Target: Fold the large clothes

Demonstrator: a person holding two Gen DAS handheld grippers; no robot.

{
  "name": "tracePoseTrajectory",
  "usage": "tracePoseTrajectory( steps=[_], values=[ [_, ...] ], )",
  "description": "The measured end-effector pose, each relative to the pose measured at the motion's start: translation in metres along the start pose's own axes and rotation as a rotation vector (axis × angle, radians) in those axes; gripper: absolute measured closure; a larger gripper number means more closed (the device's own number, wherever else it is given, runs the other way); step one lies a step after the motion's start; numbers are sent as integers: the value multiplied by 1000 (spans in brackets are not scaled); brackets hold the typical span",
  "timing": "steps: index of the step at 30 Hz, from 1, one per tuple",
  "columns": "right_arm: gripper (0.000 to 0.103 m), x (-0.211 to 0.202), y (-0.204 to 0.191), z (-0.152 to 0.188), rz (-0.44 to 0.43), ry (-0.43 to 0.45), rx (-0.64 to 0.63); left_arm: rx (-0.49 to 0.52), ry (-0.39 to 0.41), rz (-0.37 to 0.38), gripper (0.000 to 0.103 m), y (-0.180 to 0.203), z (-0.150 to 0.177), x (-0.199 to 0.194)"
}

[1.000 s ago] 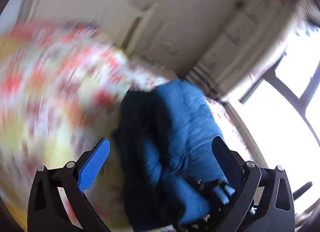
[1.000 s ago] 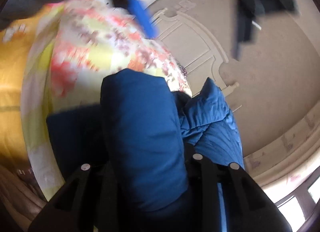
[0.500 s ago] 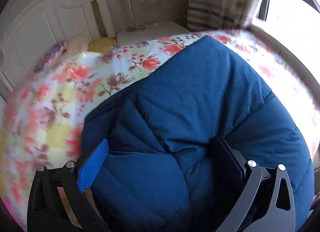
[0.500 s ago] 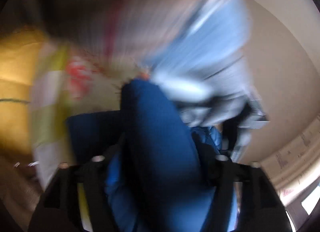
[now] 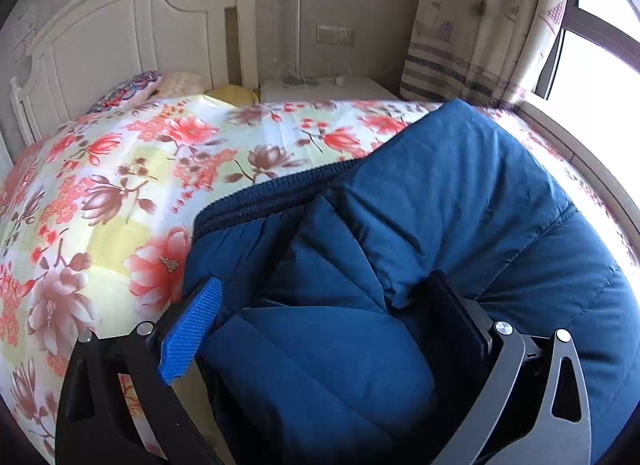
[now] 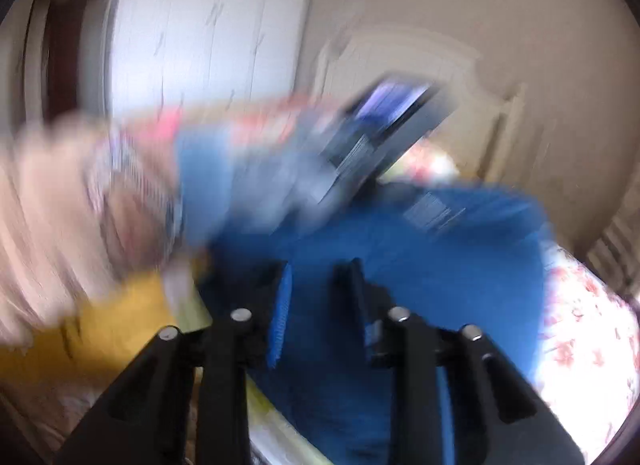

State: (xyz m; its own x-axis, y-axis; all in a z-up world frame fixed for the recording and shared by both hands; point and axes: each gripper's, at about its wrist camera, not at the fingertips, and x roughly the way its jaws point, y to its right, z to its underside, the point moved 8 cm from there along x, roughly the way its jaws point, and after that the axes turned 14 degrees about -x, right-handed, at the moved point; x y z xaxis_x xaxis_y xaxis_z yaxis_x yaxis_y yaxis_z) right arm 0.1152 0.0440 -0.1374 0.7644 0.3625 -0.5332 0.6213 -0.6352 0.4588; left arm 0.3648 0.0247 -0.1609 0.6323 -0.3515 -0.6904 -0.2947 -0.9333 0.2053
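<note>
Bed with floral bedspread [image 5: 132, 193] fills most of the left wrist view, white headboard [image 5: 120, 37] behind, nightstand [image 5: 324, 89] and curtain [image 5: 472, 25] at back right. Blue padded jacket [image 5: 440, 205] lies bunched on the bedspread's right half, ribbed hem facing the headboard. Left gripper [image 5: 320, 305] stands wide, a thick fold of jacket filling the gap between its fingers; both pads look pressed into the fabric, so gripping the jacket. Right wrist view heavily blurred: right gripper [image 6: 320, 297] above the jacket [image 6: 460, 245], jaws narrow and closing, nothing visibly pinched between them. Blurred person's sleeve [image 6: 224, 185] upper left.
</note>
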Motion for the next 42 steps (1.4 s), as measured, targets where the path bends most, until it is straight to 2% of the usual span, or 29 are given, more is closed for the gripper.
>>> tracePoseTrajectory(
  steps=[1, 2, 4, 5, 8, 10, 13, 15, 16, 17, 18, 19, 20, 22, 24, 25, 27, 29, 30, 31, 33, 34, 35, 36, 38, 41, 42],
  values=[
    [71, 2, -8, 0, 35, -3, -54, -9, 11, -1, 4, -3, 1, -1],
    [71, -1, -8, 0, 2, -13, -55, -19, 19, -2, 4, -5, 3, -3],
    [75, -18, 6, -3, -126, 3, 8, -17, 36, -22, 4, -6, 3, -5],
    [74, -29, 20, -2, -141, 14, 39, -10, 43, -33, 4, -5, 2, -6],
    [72, -43, 102, -1, 2, 38, 99, -2, 51, -50, 4, -4, 2, -8],
    [72, -37, 150, 3, 56, 32, 151, 1, 57, -60, 4, -4, 2, -9],
    [72, 5, 228, 7, 84, -11, 233, 2, 64, -72, 4, -4, 1, -10],
    [72, 40, 262, 10, 91, -47, 242, -1, 73, -86, 4, -6, 1, -12],
    [72, 59, 272, 23, 88, -99, 247, -2, 79, -95, 4, -7, 1, -13],
    [67, 93, 274, 36, 45, -178, 259, -1, 91, -113, 4, -7, 1, -15],
    [67, 134, 270, 51, -47, -247, 295, -8, 108, -145, 4, -10, 0, -17],
    [65, 151, 268, 63, -91, -226, 352, -7, 118, -201, 4, -13, -1, -21],
    [65, 160, 270, 63, -102, -219, 368, 23, 123, -252, 4, -11, -2, -26],
    [65, 156, 269, 64, -116, -261, 336, 107, 146, -337, 4, -4, -7, -38],
    [65, 163, 270, 62, -143, -288, 322, 212, 160, -466, 4, 3, -18, -53],
    [65, 162, 272, 64, -153, -297, 324, 238, 171, -498, 4, 6, -23, -59],
    [65, 173, 267, 60, -148, -306, 302, 256, 183, -481, 4, 16, -38, -75],
    [65, 172, 266, 59, -143, -302, 312, 194, 166, -371, 4, 29, -58, -83],
    [65, 172, 265, 57, -144, -295, 320, 159, 135, -342, 4, 32, -65, -78],
    [65, 171, 266, 57, -147, -283, 332, 153, 108, -355, 4, 31, -67, -69],
    [65, 170, 265, 59, -151, -263, 347, 166, 24, -442, 4, 19, -60, -31],
    [65, 169, 265, 59, -152, -254, 352, 150, -26, -476, 4, 9, -50, -12],
    [65, 168, 266, 59, -152, -245, 357, 108, -84, -468, 4, -2, -32, 11],
    [65, 167, 268, 59, -155, -237, 373, 19, -65, -413, 4, -11, -25, 15],
    [64, 167, 269, 56, -160, -231, 361, -56, -32, -408, 4, -23, -20, 7],
    [64, 164, 272, 42, -148, -260, 276, -66, 19, -434, 4, -24, -14, -1],
    [65, 157, 281, 35, -112, -251, 283, -63, 24, -438, 4, -24, -15, 0]
  ],
)
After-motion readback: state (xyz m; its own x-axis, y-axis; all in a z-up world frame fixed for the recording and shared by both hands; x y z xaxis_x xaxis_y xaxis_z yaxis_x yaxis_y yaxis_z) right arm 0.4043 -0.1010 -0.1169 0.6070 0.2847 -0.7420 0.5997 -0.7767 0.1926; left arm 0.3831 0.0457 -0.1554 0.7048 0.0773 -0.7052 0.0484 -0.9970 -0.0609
